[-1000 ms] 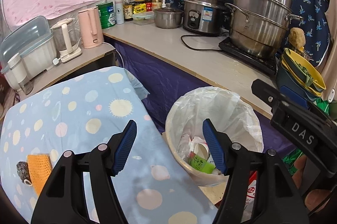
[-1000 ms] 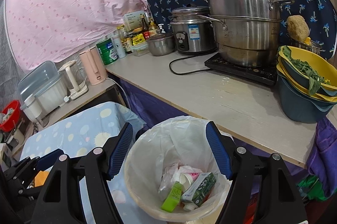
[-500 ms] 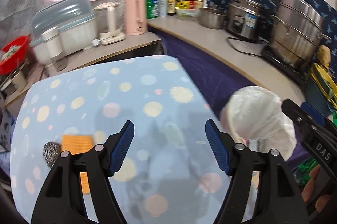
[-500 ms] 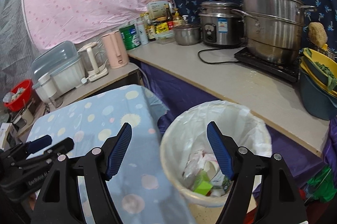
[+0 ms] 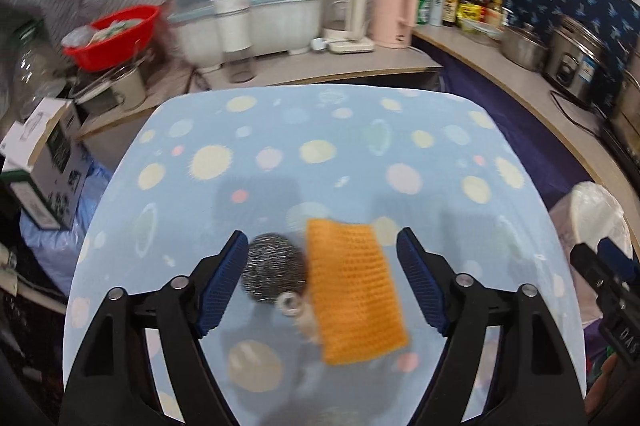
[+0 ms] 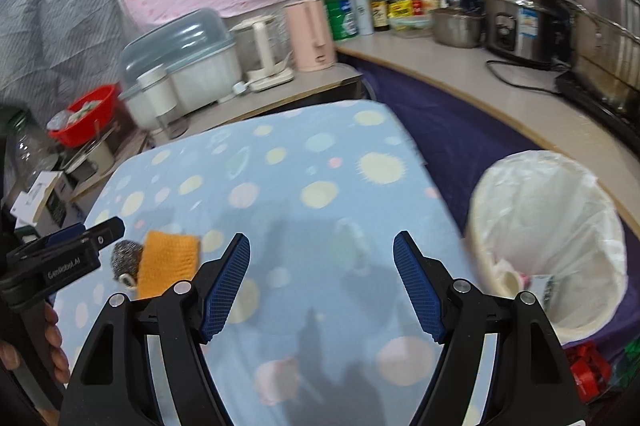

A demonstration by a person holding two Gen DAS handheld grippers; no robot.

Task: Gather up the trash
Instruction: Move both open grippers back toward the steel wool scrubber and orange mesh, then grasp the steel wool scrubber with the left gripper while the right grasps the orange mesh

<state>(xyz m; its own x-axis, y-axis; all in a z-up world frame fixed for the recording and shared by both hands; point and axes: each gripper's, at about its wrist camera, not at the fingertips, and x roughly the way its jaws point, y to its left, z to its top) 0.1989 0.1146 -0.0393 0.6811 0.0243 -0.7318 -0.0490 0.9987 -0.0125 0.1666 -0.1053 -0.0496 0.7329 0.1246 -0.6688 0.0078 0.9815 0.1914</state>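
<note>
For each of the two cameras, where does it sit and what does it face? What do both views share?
Left wrist: sits on the left gripper, open, facing down at the steel scourer and orange cloth on the dotted tablecloth; the right gripper's tip shows at the right edge.
Right wrist: sits on the right gripper, open, over the tablecloth beside the lined bin; the left gripper and its hand show at left.
Shared: scourer, cloth, tablecloth, bin, pink kettle.

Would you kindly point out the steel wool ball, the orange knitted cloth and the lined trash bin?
steel wool ball [image 5: 273, 274], left wrist view, centre of the ball.
orange knitted cloth [image 5: 352, 290], left wrist view, middle of the cloth.
lined trash bin [image 6: 548, 201], right wrist view, inner bag wall.
</note>
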